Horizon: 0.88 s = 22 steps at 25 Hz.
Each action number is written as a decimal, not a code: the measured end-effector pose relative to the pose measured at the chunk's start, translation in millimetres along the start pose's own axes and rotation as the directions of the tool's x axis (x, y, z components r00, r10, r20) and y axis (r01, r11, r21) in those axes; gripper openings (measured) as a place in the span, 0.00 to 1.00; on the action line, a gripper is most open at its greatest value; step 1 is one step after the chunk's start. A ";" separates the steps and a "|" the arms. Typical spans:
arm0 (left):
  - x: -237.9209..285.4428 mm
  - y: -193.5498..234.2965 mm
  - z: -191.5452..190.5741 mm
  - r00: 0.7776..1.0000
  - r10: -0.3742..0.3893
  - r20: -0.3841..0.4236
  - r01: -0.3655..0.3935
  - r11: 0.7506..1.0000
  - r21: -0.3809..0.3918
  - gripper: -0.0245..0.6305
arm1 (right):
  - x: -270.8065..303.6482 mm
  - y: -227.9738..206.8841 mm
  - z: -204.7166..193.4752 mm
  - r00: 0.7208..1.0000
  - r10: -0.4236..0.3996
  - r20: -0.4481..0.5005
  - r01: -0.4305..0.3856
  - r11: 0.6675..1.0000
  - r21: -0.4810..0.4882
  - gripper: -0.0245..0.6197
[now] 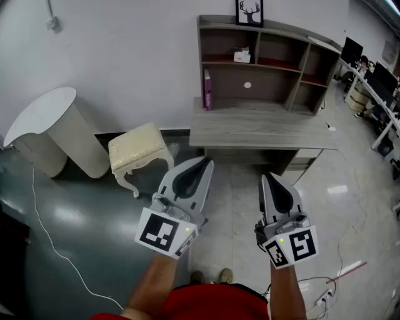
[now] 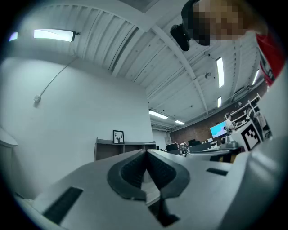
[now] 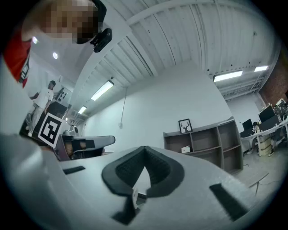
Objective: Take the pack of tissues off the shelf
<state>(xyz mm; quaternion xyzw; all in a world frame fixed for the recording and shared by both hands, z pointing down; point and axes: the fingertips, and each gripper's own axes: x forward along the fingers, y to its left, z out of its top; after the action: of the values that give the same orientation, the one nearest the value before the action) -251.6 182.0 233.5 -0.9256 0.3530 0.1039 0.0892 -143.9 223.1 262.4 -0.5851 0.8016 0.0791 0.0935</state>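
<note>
The pack of tissues [image 1: 242, 56] is a small white packet on an upper shelf of the grey-brown shelf unit [image 1: 269, 62] that stands on a wooden desk [image 1: 262, 128]. It shows small in the right gripper view too, tissues [image 3: 185, 149], in the shelf unit [image 3: 202, 146]. Both grippers are held low, well short of the desk, tips pointing toward it. My left gripper [image 1: 204, 162] is shut with nothing in it; its tips meet in its own view [image 2: 145, 152]. My right gripper [image 1: 265, 177] is also shut and empty, tips together [image 3: 145, 148].
A pink book [image 1: 207, 89] stands at the shelf unit's left end, a framed deer picture [image 1: 249, 12] on top. A cream stool [image 1: 139, 150] and a white round table [image 1: 53, 131] stand left of the desk. Cables lie on the floor. Office desks [image 1: 375, 87] at far right.
</note>
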 end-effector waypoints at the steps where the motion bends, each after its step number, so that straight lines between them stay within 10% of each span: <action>1: 1.9 -2.3 -0.7 1.000 0.001 -0.003 -0.001 1.000 -0.001 0.05 | -1.3 -3.2 0.9 1.000 0.000 0.001 0.000 1.000 0.000 0.05; 22: 74.9 -48.6 -4.3 0.999 0.046 0.012 -0.046 0.998 0.032 0.05 | -16.8 -75.7 9.7 0.998 0.063 0.028 -0.063 0.998 -0.009 0.05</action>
<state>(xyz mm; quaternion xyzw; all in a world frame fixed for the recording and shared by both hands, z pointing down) -163.8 169.1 223.0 -0.9151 0.3753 0.1053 0.1035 -66.3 218.0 255.7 -0.5589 0.8179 0.0935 0.1000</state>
